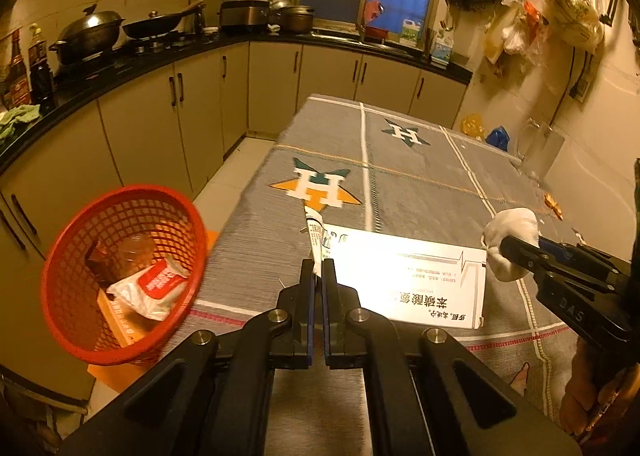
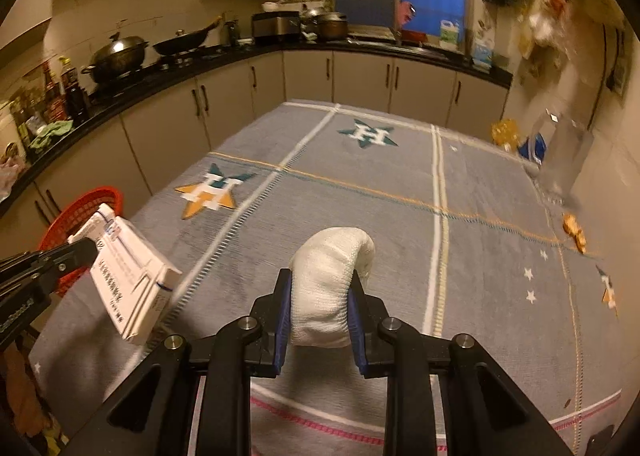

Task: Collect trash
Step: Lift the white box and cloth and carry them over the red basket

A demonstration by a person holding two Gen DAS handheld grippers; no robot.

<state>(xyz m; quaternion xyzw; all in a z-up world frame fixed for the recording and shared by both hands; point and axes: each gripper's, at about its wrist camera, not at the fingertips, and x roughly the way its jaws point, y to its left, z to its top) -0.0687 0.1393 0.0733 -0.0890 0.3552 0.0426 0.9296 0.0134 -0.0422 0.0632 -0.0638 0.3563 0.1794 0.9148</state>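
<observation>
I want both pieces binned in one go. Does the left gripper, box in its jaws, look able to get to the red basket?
Probably yes. The left gripper is shut on the white box, and the red basket sits just off the table edge on its side, mouth open, nothing between them.

Our left gripper (image 1: 319, 270) points forward and down, its jaws pinched nearly together on a white box (image 1: 404, 276) flap. Our right gripper (image 2: 320, 292) tilts down likewise, blue pads (image 2: 282, 304) pressed against both sides of a white wad (image 2: 328, 288)
</observation>
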